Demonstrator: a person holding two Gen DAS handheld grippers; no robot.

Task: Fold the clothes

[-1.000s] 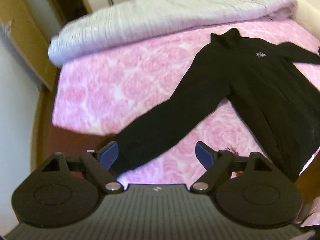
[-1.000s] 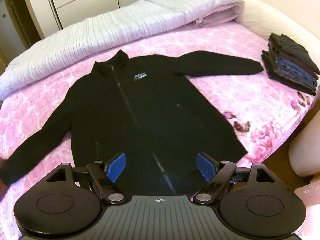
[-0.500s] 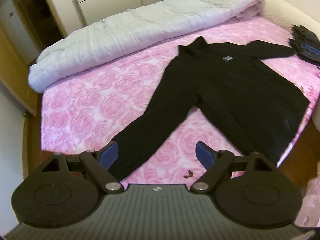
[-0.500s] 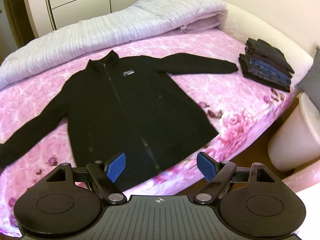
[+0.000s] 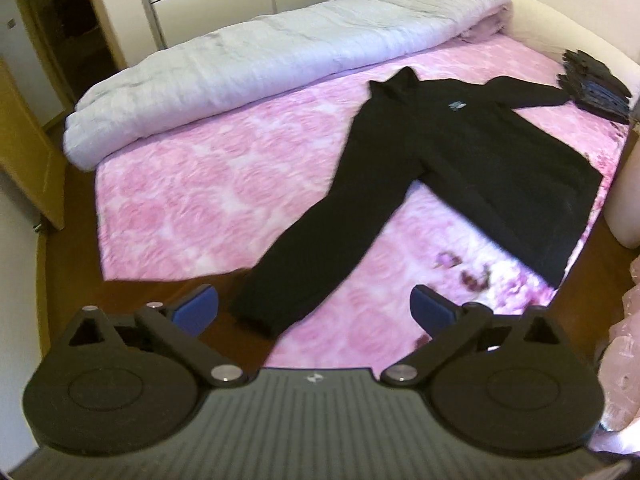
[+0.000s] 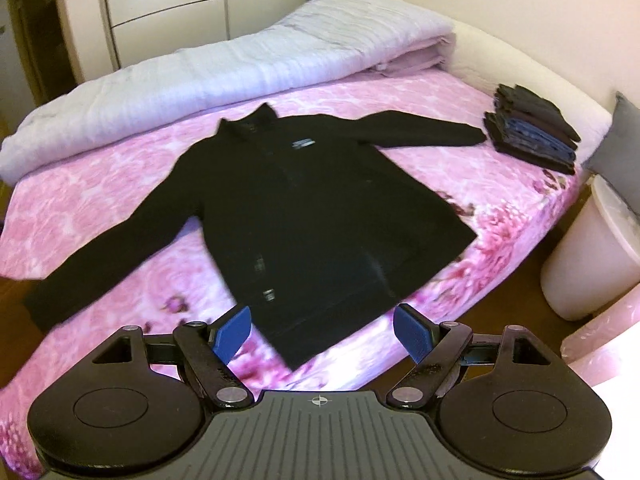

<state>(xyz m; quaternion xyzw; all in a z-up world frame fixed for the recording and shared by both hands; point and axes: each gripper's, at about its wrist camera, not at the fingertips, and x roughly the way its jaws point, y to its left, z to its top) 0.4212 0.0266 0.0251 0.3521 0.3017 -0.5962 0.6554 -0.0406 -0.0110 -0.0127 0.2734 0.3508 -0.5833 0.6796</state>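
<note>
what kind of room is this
Most likely a bedroom: a bed with a pink floral sheet, a rolled-back grey quilt along its far side, and tall wardrobe doors behind. A black jacket lies spread out.

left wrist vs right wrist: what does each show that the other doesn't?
Left wrist only: the brown wooden door at far left, and the left gripper, jaws opening, nothing between them.

Right wrist only: the round white bin beside the bed, and the right gripper, open and empty.

Both: the black zip-up fleece jacket spread flat on the pink floral bedsheet, the rolled grey quilt, and the stack of folded dark clothes.
</note>
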